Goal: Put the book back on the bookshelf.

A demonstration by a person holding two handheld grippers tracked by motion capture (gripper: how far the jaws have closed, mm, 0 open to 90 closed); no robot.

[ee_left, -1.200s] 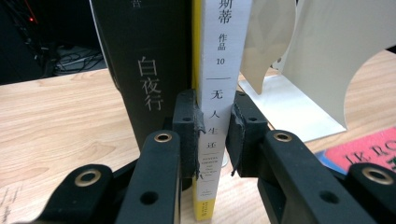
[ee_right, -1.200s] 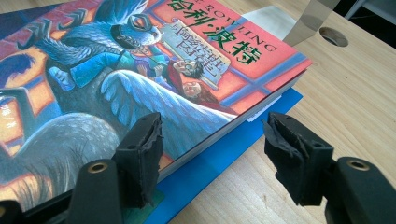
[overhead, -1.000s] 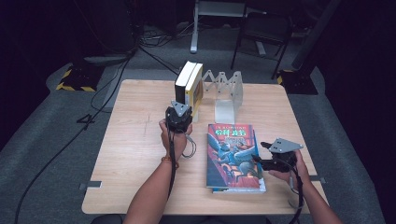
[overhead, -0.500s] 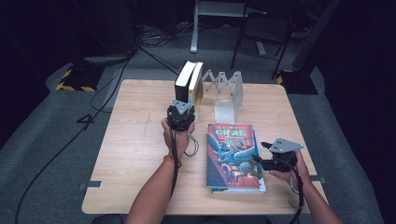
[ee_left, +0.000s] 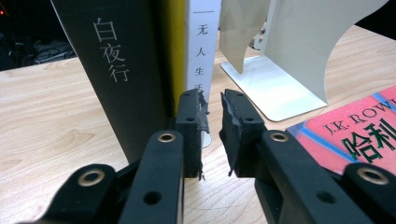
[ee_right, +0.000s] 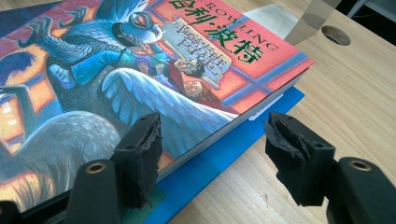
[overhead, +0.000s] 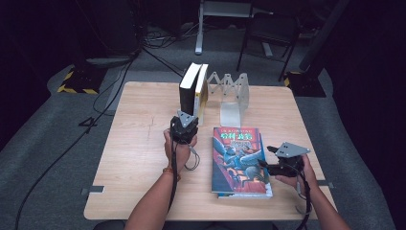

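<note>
Two books stand upright on the desk (overhead: 139,143) at its far middle: a black book (overhead: 188,89) on the left and a white book (overhead: 201,93) leaning against it on the right. The left gripper (overhead: 184,125) sits just in front of their spines. In the left gripper view its jaws have just been closing and stand narrowly apart at the foot of the white book's spine (ee_left: 201,70), the left pad at the spine's edge, with nothing clamped between them. Right of the books stands a white folding bookend (overhead: 233,96). Nearer the person, a colourful book (overhead: 239,160) lies flat on a blue book (ee_right: 219,154). The right gripper (overhead: 272,160) rests at its right edge, jaws wide apart around the corner, not pressing.
</note>
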